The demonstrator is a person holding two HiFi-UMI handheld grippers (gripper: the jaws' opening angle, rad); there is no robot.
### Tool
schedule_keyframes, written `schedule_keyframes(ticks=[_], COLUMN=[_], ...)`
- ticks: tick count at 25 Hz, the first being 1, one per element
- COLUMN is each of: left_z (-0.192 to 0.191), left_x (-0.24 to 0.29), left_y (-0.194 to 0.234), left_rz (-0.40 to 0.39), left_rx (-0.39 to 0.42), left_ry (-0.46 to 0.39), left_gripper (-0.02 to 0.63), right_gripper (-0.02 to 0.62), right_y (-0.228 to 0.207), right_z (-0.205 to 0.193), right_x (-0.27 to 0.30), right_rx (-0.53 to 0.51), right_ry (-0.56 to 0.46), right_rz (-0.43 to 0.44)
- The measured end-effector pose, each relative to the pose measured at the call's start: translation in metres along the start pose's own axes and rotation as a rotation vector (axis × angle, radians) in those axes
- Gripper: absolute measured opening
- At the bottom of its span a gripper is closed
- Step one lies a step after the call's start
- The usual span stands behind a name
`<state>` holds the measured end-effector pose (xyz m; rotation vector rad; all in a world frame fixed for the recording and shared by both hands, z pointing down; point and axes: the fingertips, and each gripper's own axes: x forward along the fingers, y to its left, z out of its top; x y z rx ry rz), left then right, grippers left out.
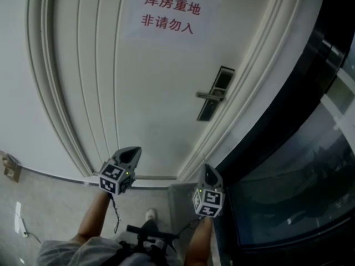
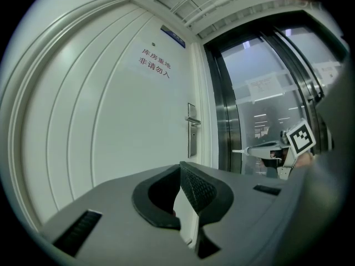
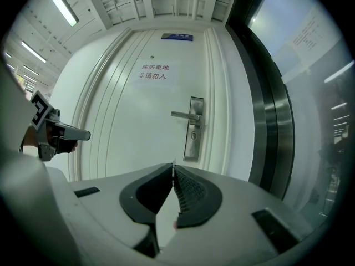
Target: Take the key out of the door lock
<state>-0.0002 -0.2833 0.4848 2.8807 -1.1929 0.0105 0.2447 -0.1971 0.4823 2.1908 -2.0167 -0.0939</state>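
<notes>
Two claws point level at a closed white door (image 3: pixel 133 126), both well short of it. The left claw (image 2: pixel 180 167) has its jaws together with nothing between them; the right claw (image 3: pixel 173 165) likewise has its tips touching and is empty. The door lock (image 3: pixel 193 131) is a metal plate at the door's right edge, with a lever handle (image 3: pixel 183 115) above the keyhole. The key is too small to make out. A sign (image 3: pixel 153 72) in red characters sits near the door's top.
</notes>
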Motion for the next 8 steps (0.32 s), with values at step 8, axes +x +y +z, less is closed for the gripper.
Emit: schedule_keyframes(ticks=[8], left_z=[-0.0028], left_x=[0.0035], left_y=[-0.0031], left_rz=[-0.002], left_rx=[-0.002], left_ry=[0.002], left_gripper=[0.008], right_gripper=[0.02], right_y=[-0.0018], right_z=[-0.0033], right_x=[0.0008], right_rx=[0.009], right_ry=[-0.001], right_rz=[0.008])
